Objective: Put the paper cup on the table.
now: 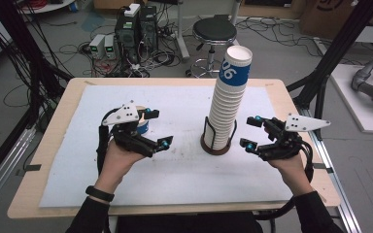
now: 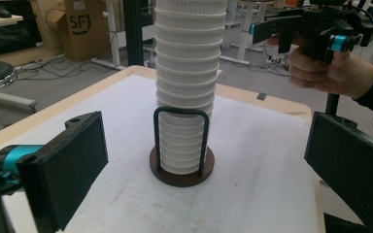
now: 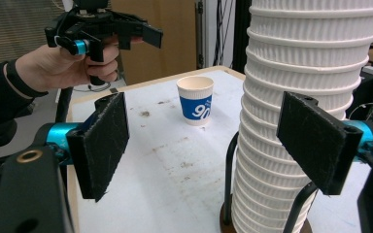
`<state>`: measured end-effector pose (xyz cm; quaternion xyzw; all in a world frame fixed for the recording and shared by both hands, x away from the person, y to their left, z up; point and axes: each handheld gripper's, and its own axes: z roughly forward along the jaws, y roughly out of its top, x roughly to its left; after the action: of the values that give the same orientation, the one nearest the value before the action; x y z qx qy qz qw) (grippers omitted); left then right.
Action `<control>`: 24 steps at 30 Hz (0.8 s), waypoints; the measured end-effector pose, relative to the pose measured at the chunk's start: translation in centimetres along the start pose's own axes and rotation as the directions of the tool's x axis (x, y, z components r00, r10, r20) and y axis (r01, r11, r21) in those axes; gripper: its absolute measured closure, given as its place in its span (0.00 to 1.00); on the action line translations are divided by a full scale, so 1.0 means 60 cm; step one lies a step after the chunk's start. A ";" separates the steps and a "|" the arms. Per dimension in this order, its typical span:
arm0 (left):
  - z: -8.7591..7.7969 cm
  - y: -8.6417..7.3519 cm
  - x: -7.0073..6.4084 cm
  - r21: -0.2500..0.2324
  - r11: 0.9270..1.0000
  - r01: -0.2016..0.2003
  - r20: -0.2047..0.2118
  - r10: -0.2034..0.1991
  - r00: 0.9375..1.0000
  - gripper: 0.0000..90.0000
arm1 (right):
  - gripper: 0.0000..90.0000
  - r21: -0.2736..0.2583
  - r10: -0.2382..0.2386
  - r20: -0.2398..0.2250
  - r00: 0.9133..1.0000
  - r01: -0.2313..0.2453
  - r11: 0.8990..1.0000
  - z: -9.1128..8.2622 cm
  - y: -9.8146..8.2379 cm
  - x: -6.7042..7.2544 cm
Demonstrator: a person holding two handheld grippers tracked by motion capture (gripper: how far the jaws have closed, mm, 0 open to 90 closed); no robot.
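A tall stack of white ribbed paper cups point(image 1: 226, 102), the top one banded blue, stands in a dark wire holder with a round brown base point(image 1: 217, 145) at the table's middle right. A single blue-and-white cup point(image 1: 143, 127) stands upright on the white mat, behind my left gripper point(image 1: 159, 127). That gripper hovers left of the stack, open and empty. My right gripper point(image 1: 248, 132) is just right of the stack, open with nothing between its pads. In the left gripper view the stack point(image 2: 187, 73) stands ahead between the jaws. In the right gripper view the single cup point(image 3: 195, 99) stands beyond the stack point(image 3: 301, 73).
A white mat point(image 1: 184, 179) covers most of the wooden table point(image 1: 58, 145). A black stool point(image 1: 214, 31), computer boxes point(image 1: 136, 26) and cables sit on the floor behind. Black frame posts stand at both sides.
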<state>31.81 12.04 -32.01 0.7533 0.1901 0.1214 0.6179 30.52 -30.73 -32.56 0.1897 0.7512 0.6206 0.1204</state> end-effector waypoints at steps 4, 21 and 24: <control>-0.002 0.000 0.001 0.004 1.000 0.000 0.003 0.000 1.000 0.02 | 0.22 0.001 0.000 0.003 1.000 0.000 1.000 0.000 0.000 -0.001; -0.006 -0.001 0.003 0.007 1.000 0.012 0.010 -0.013 1.000 0.02 | 0.22 -0.001 -0.003 0.001 1.000 0.003 1.000 0.000 0.000 -0.001; -0.007 -0.002 0.003 0.008 1.000 0.013 0.011 -0.013 1.000 0.02 | 0.22 -0.002 -0.005 0.002 1.000 0.005 1.000 0.000 0.000 -0.001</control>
<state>31.79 12.48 -32.02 0.7552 0.1922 0.1124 0.6165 30.59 -30.74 -32.56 0.1882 0.7511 0.6208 0.1228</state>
